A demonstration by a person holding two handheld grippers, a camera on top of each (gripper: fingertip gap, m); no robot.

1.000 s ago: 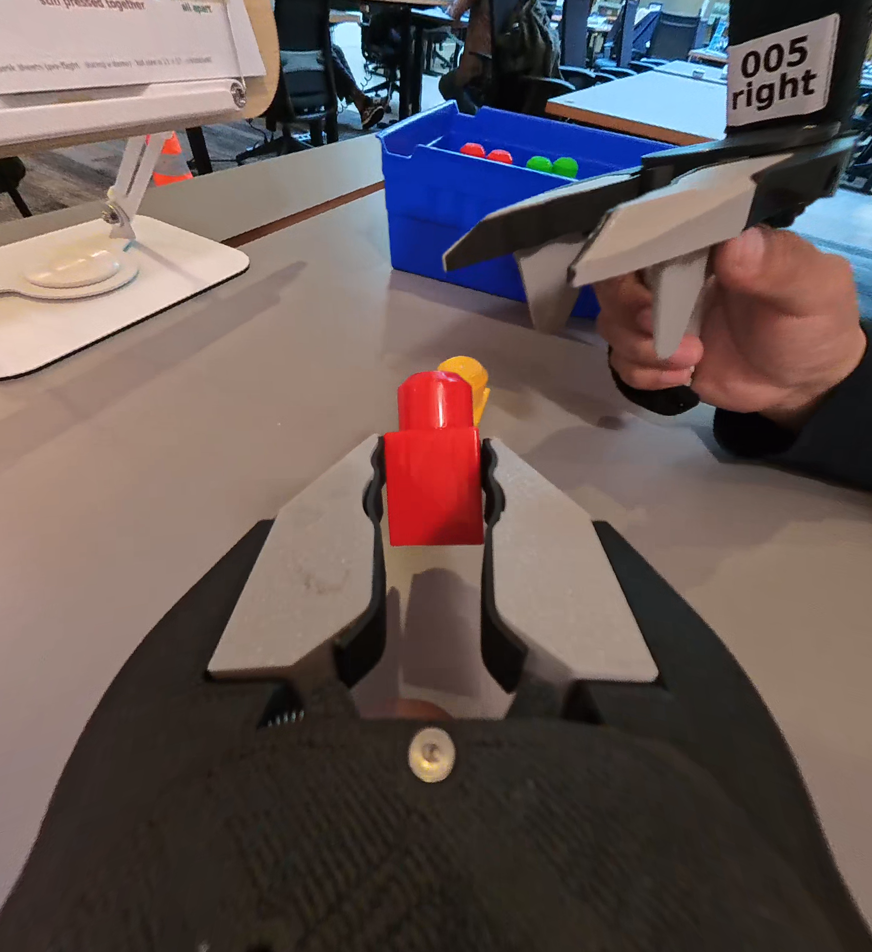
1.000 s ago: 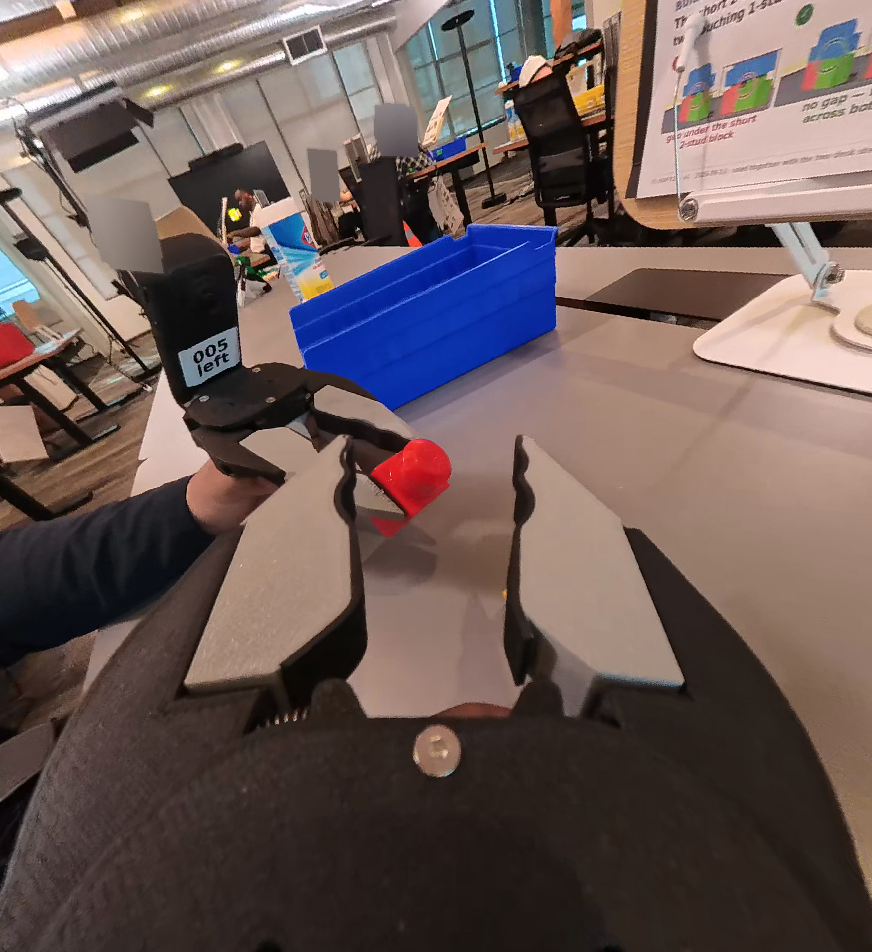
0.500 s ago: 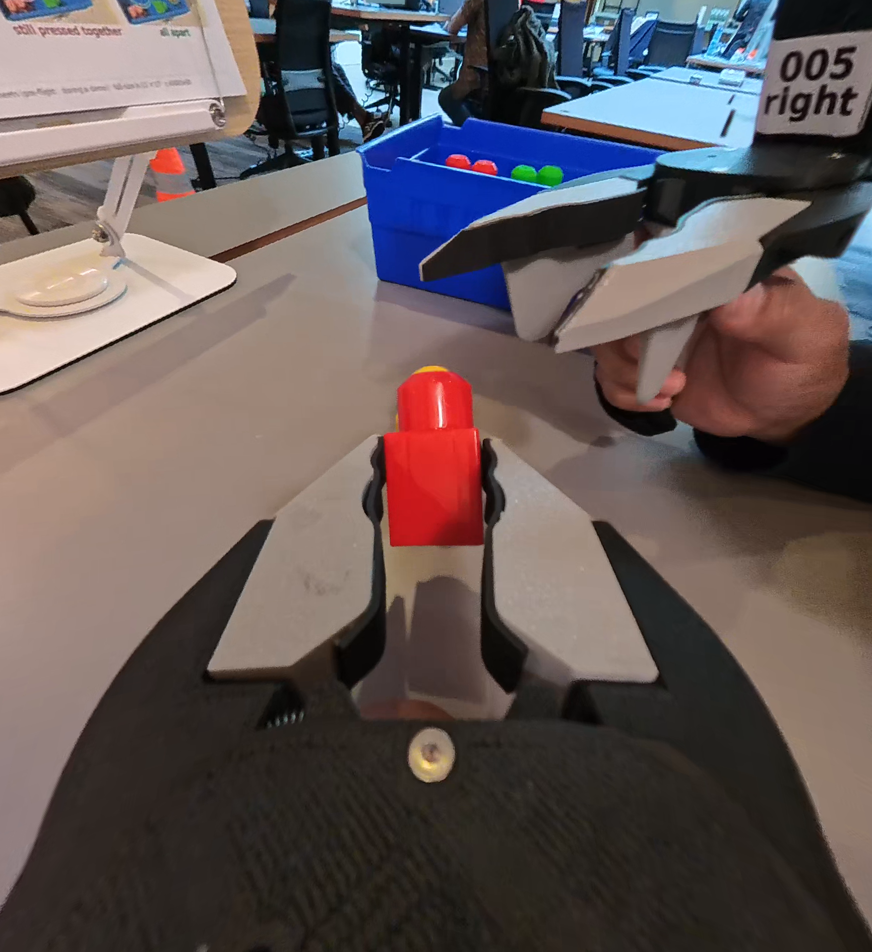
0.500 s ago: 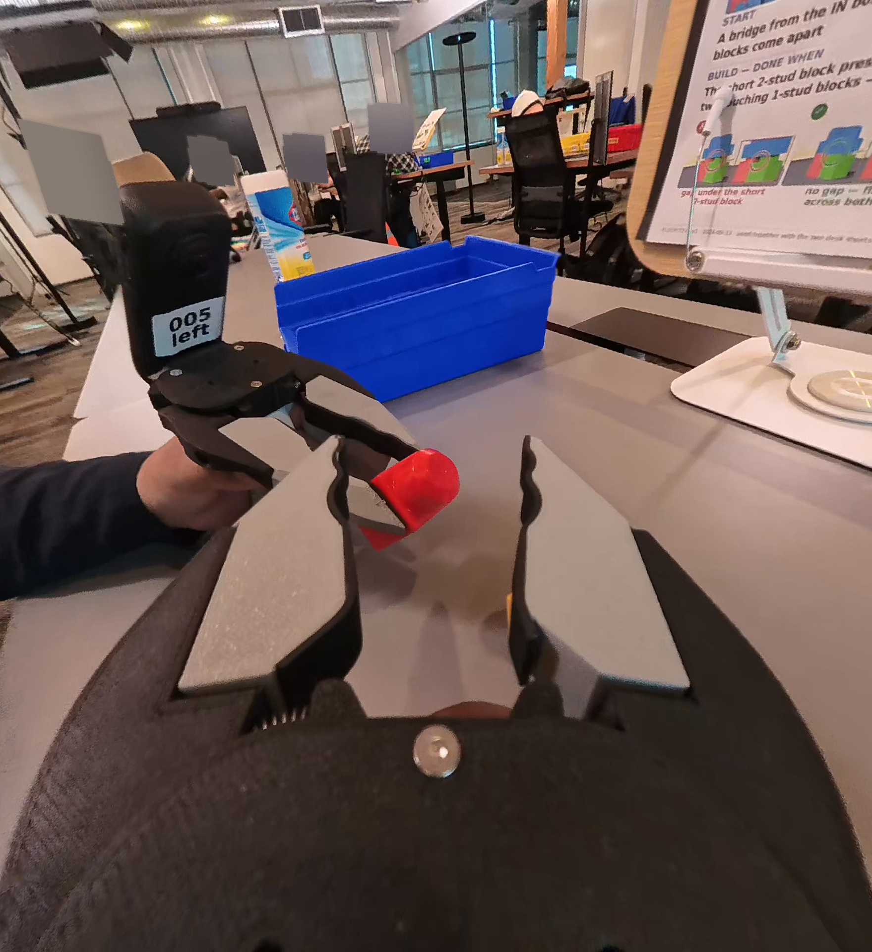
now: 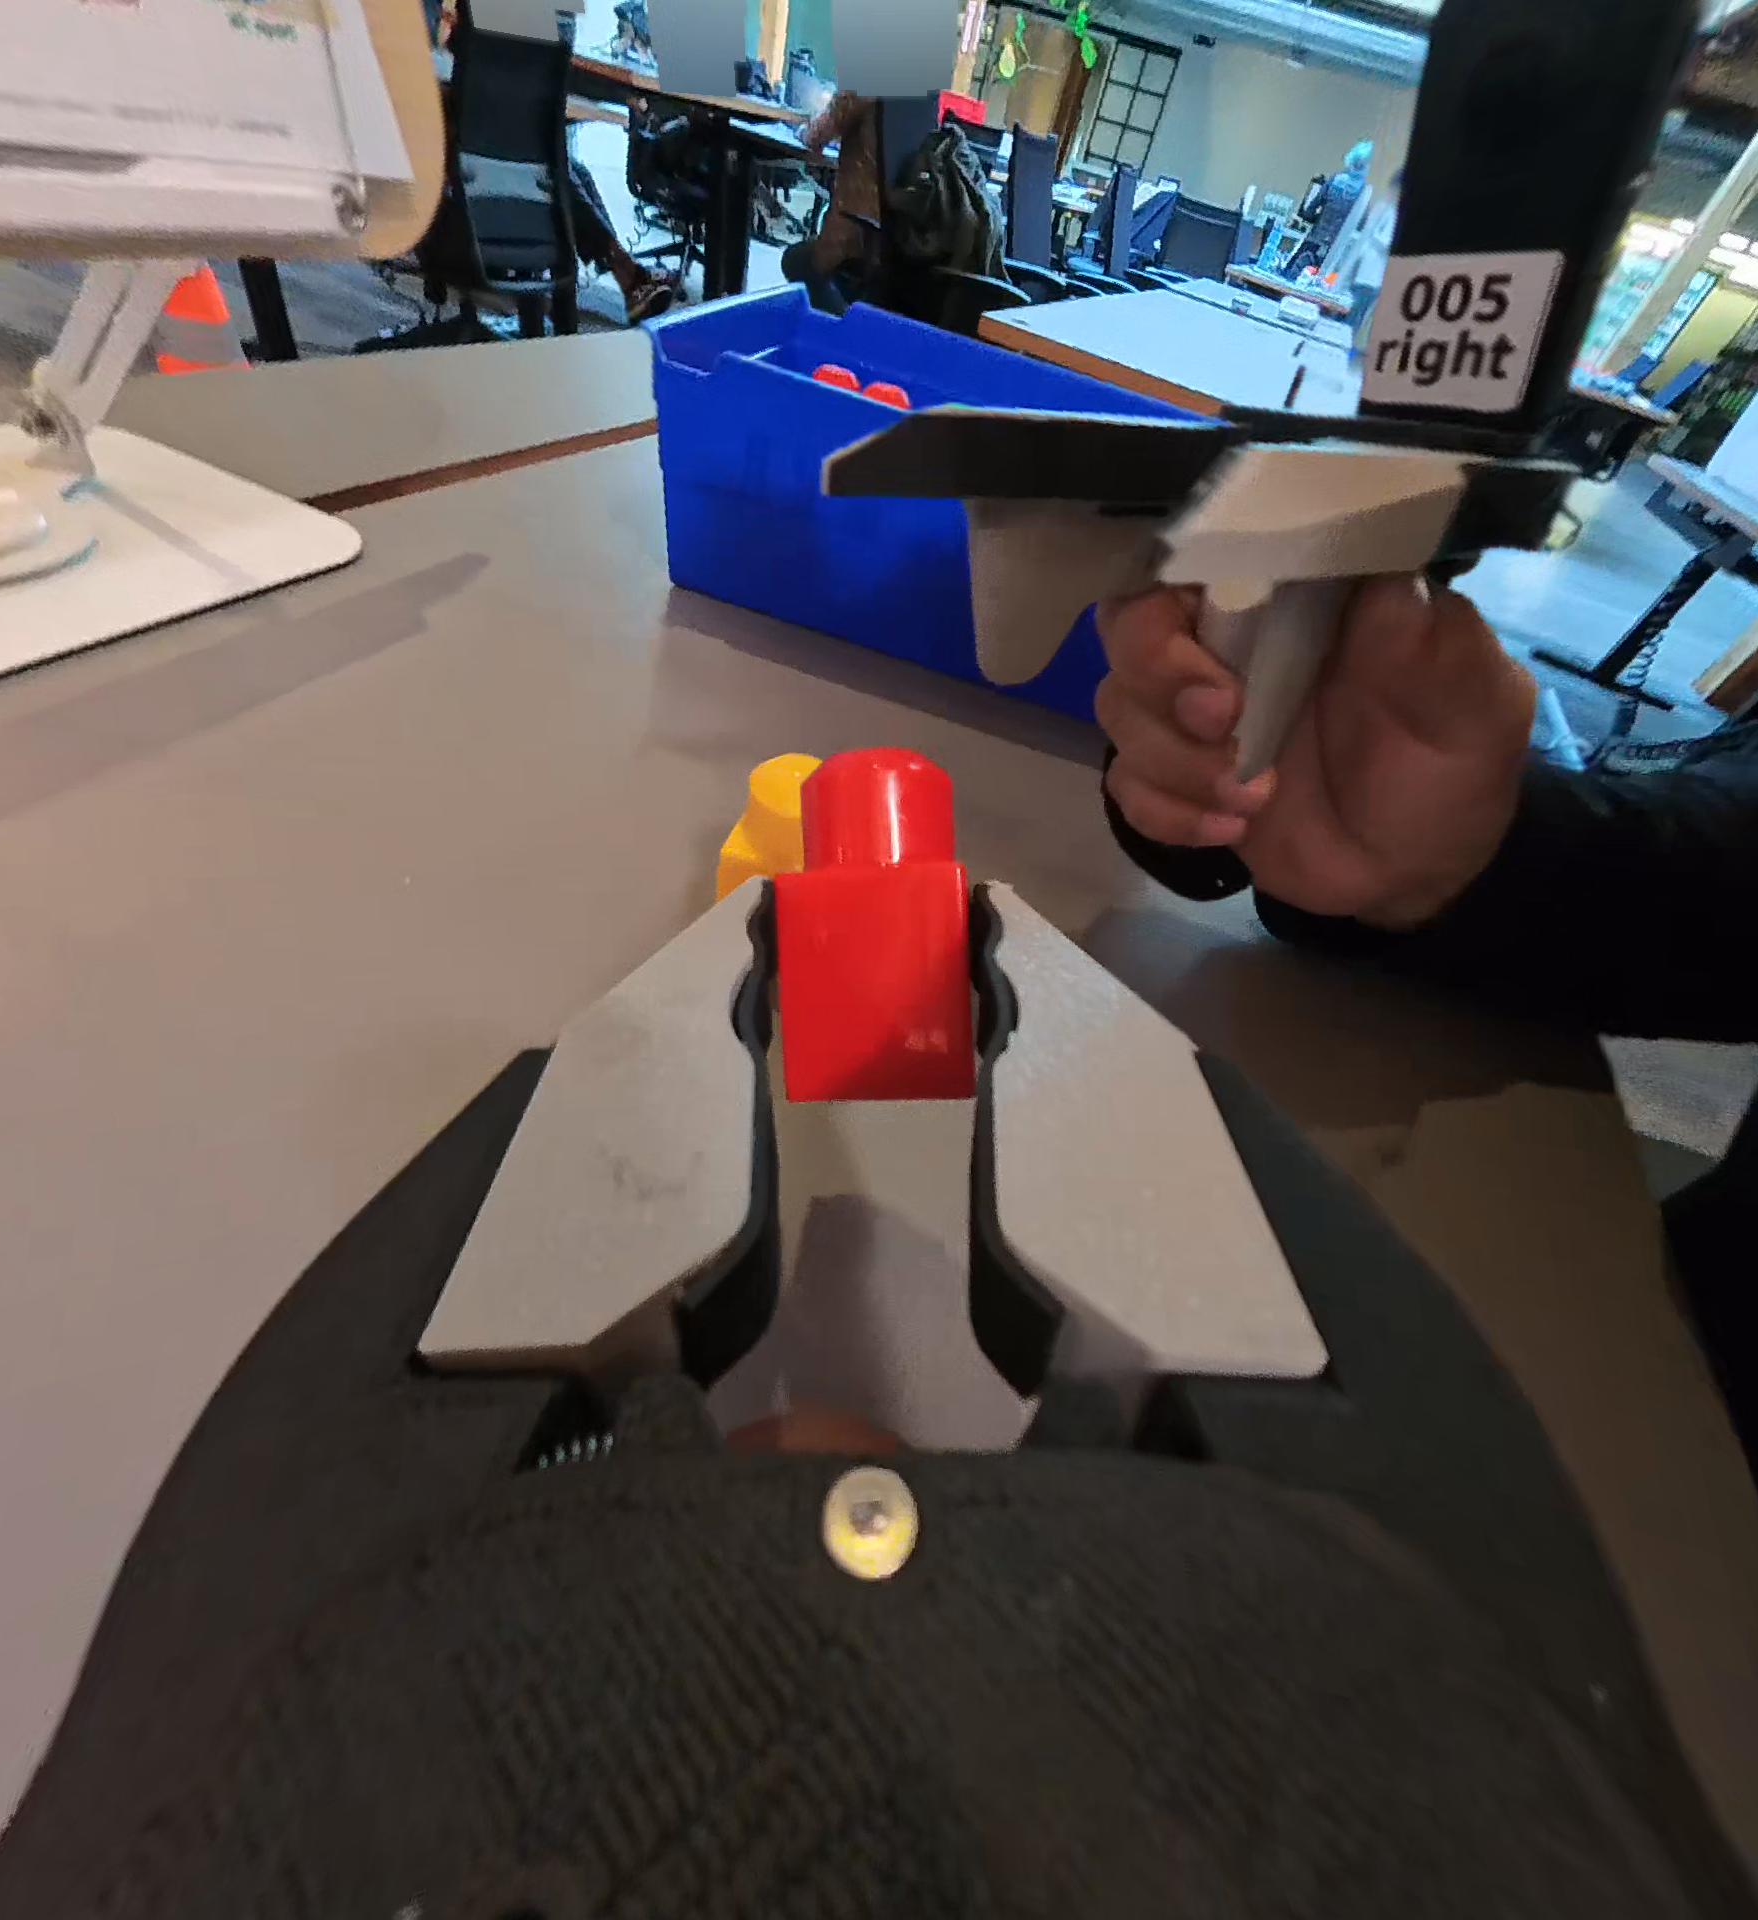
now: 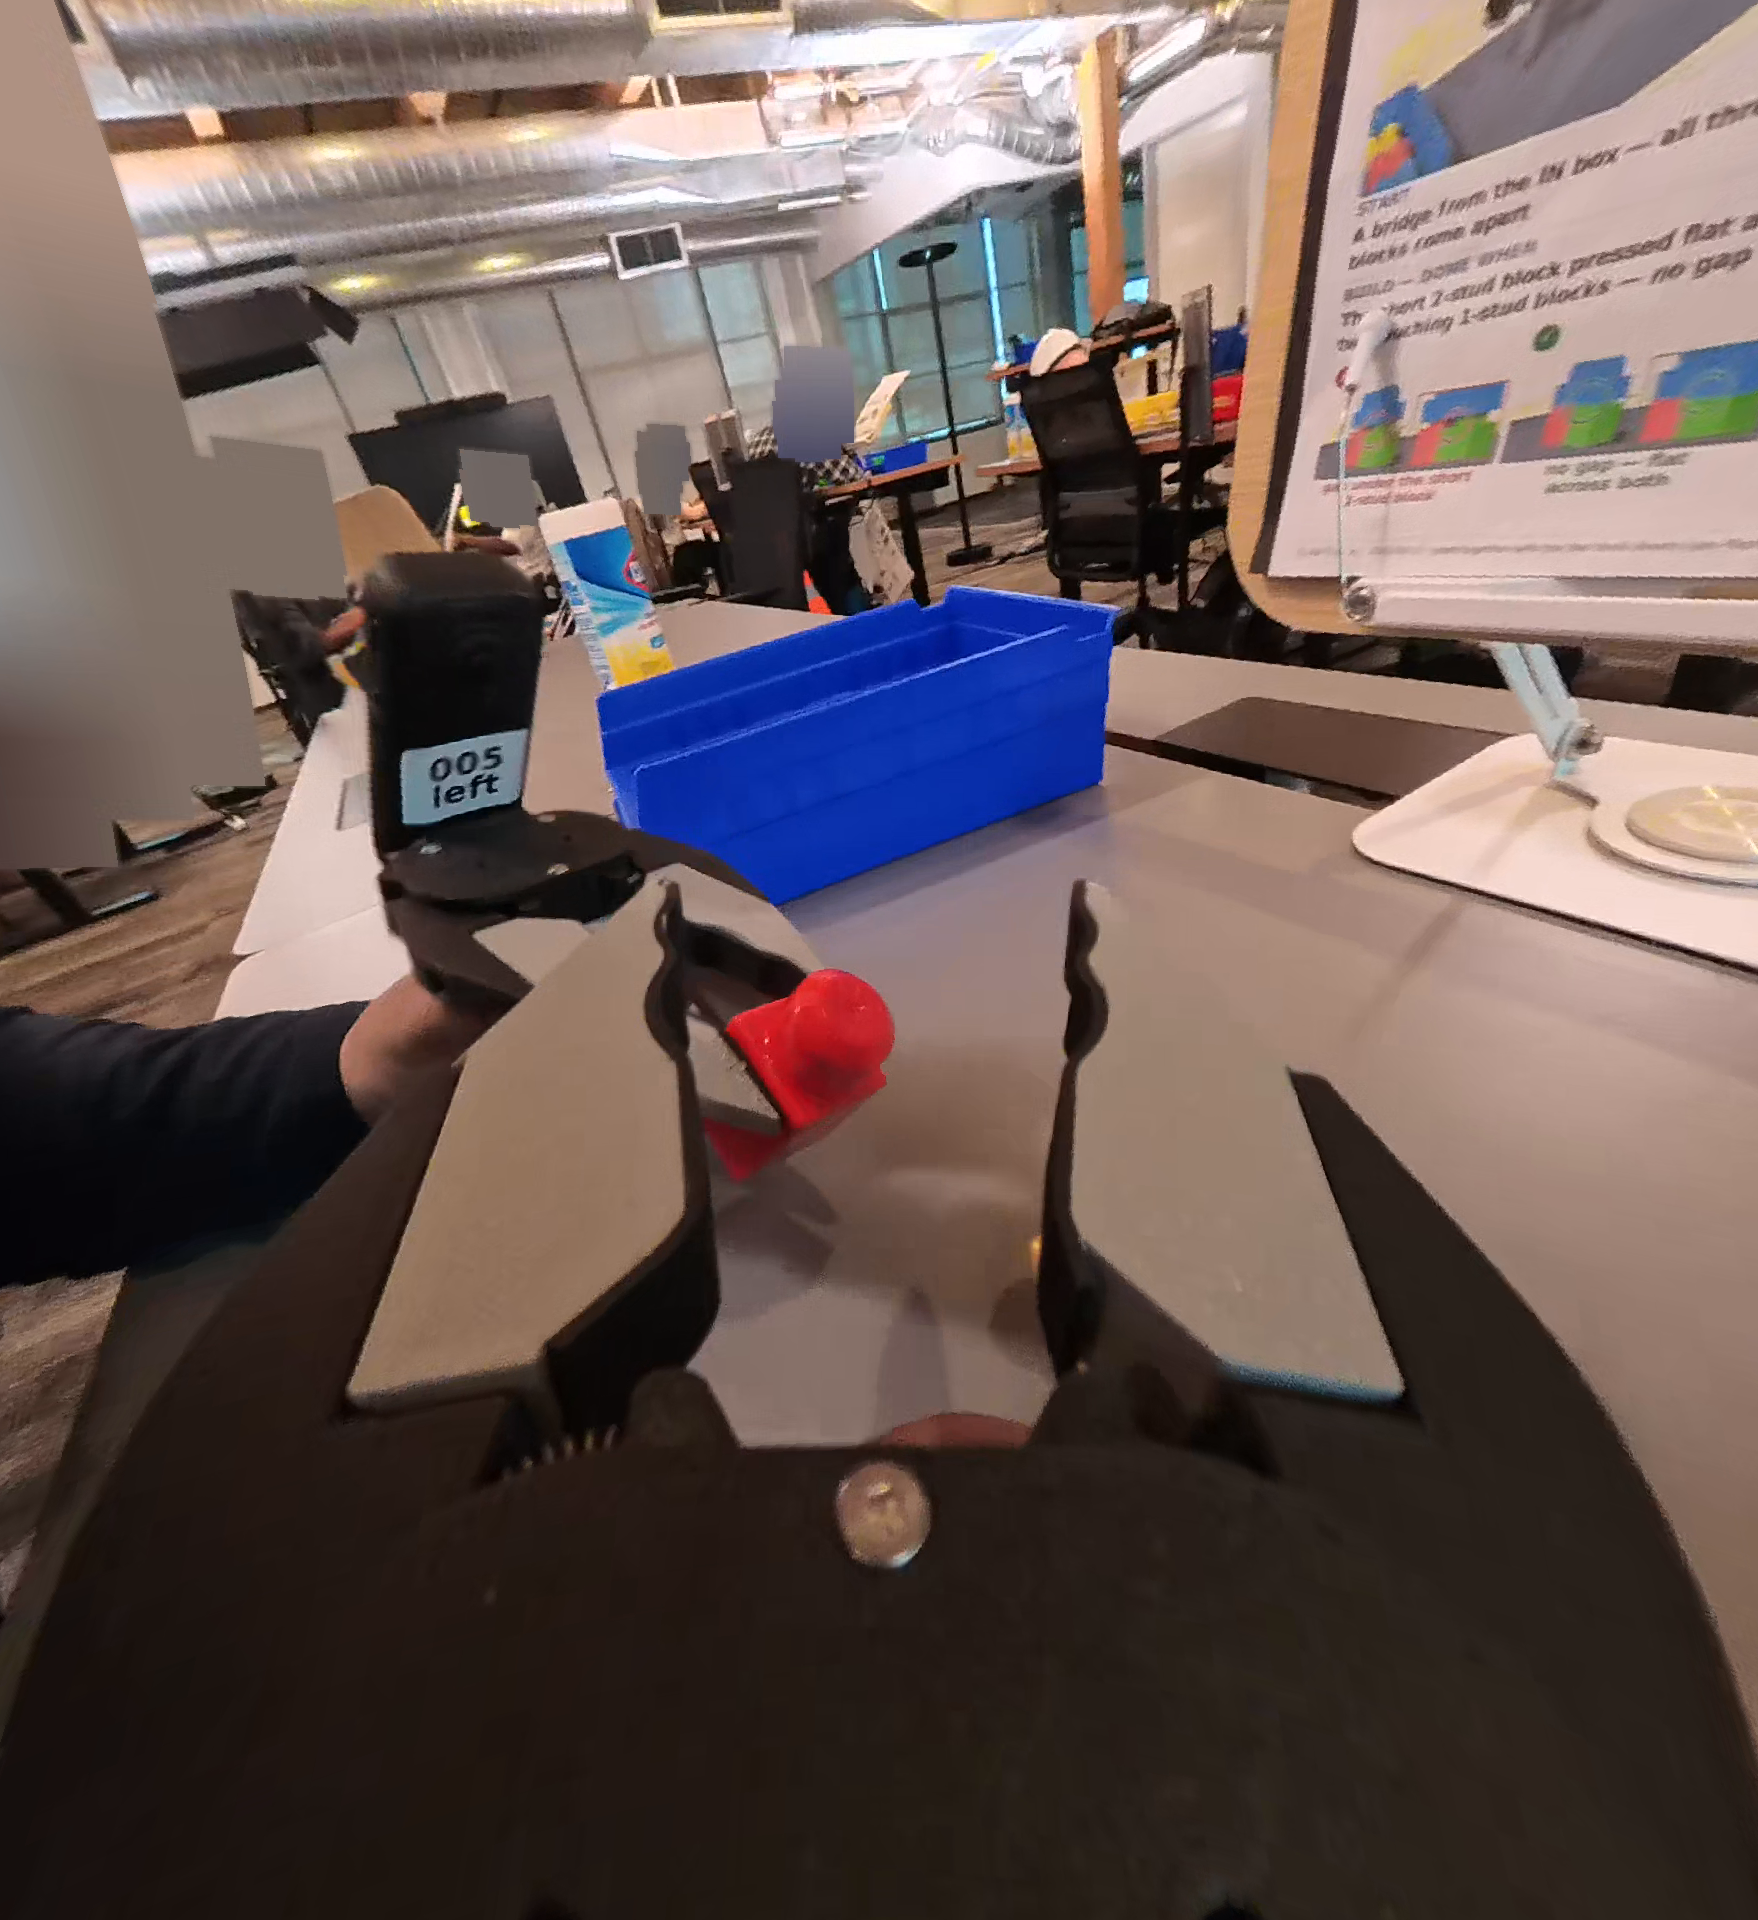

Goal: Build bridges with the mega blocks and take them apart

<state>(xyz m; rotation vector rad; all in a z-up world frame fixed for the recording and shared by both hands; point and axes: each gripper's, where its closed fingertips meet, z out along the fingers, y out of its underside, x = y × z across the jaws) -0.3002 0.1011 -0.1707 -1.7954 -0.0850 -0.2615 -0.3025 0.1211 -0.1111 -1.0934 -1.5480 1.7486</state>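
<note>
step: build, placing second pier | left gripper (image 5: 870, 935) clamped on red block (image 5: 870, 977), frame centre | right gripper (image 6: 870, 997) fingers apart, empty | next: set red touching yellow block (image 5: 766, 821)

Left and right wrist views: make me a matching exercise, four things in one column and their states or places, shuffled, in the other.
Things:
1. left gripper
2. right gripper
3. yellow block
4. blue bin

States or places:
A. resting on the grey table, just beyond the red block
B. open, holding nothing
C. at the far side of the table, with red studs showing inside
D. shut on the red block

Pairs: 1-D, 2-B, 3-A, 4-C
</note>
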